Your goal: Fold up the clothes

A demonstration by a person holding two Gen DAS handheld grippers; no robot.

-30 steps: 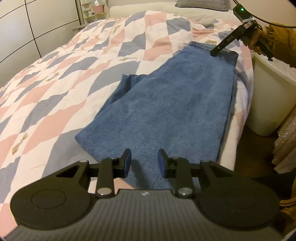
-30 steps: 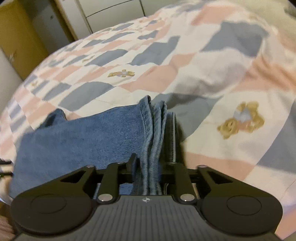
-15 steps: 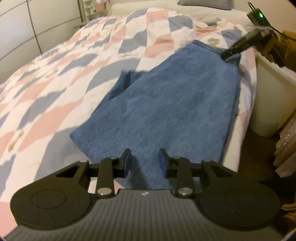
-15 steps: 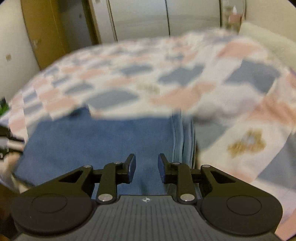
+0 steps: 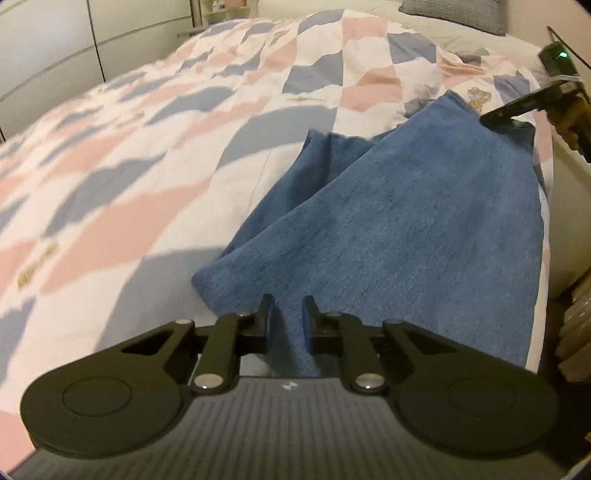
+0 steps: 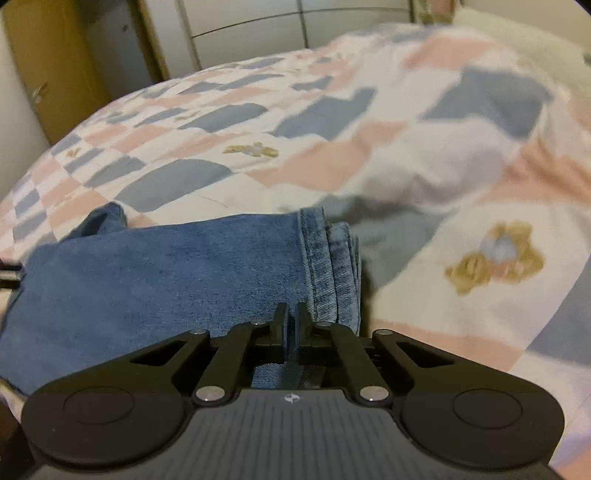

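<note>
One pair of blue jeans (image 5: 424,229) lies folded across the lower right of the left wrist view; its stacked hems (image 6: 332,266) show as two or three layers at the centre of the right wrist view, the exact count unclear; one checked quilt (image 5: 147,166) in pink, white and grey-blue fills the rest; two teddy-bear prints show in the right wrist view, one (image 6: 495,254) at right and one (image 6: 251,149) at upper centre; one grey pillow (image 5: 454,14) sits at the top right of the left wrist view; two grippers are present, the left gripper (image 5: 287,315) at lower centre and the right gripper (image 6: 290,326) at lower centre of its own view.
</note>
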